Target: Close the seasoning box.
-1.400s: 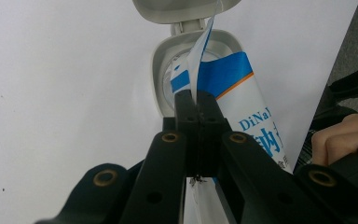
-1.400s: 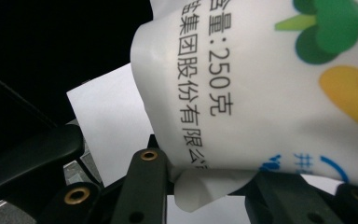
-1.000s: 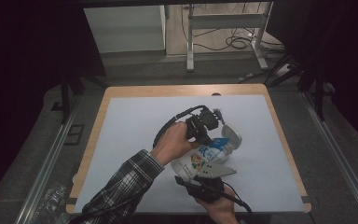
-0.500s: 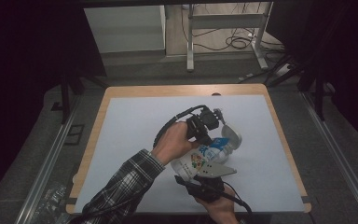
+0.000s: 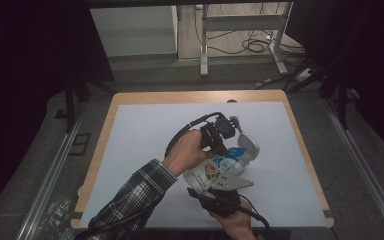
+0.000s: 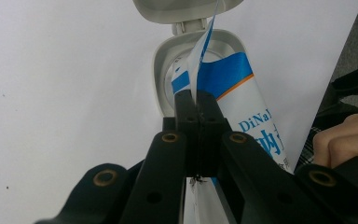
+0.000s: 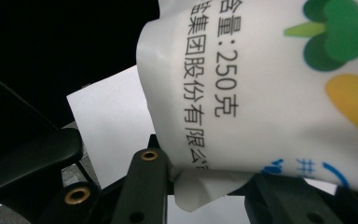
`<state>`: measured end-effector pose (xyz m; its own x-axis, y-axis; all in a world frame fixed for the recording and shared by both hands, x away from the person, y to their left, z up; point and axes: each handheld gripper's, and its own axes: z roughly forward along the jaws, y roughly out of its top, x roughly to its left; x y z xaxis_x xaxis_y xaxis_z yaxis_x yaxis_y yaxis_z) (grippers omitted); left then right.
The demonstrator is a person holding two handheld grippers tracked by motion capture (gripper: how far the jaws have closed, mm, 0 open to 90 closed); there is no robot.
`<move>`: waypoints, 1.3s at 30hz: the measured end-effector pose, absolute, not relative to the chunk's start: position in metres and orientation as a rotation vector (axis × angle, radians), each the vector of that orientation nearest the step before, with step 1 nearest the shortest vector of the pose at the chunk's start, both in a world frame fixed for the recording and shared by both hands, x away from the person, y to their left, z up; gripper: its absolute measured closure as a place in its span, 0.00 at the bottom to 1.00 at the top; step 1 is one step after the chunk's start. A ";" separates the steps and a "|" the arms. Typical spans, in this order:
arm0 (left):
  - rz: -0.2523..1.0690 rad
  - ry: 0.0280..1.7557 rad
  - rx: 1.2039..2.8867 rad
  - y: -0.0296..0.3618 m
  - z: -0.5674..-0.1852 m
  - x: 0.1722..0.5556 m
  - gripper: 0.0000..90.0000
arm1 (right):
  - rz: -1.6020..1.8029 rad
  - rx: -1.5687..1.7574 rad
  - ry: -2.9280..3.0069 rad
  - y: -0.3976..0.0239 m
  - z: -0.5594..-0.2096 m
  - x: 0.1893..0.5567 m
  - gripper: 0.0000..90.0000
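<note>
Here, the left gripper pinches the foil seal at the canister mouth, at five o'clock from table centre; the right gripper clamps its base.

One packet lies between two tongs, the left gripper and the right gripper. One table sits under both.

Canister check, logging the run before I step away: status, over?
Left gripper shut on seal strip at canister mouth, lid flipped open. Right gripper clamps canister's base. Nothing in the way.
</note>
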<state>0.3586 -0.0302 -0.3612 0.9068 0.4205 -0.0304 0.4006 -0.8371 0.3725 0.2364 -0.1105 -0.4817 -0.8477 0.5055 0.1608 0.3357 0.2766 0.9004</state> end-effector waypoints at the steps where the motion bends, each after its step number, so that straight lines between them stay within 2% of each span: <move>1: 0.073 0.603 2.695 -0.030 -0.361 0.359 1.00 | 1.617 0.792 2.380 -0.110 -0.482 0.236 0.83; 39: 0.074 0.600 2.711 -0.032 -0.360 0.359 1.00 | 1.624 0.764 2.367 -0.110 -0.479 0.236 0.83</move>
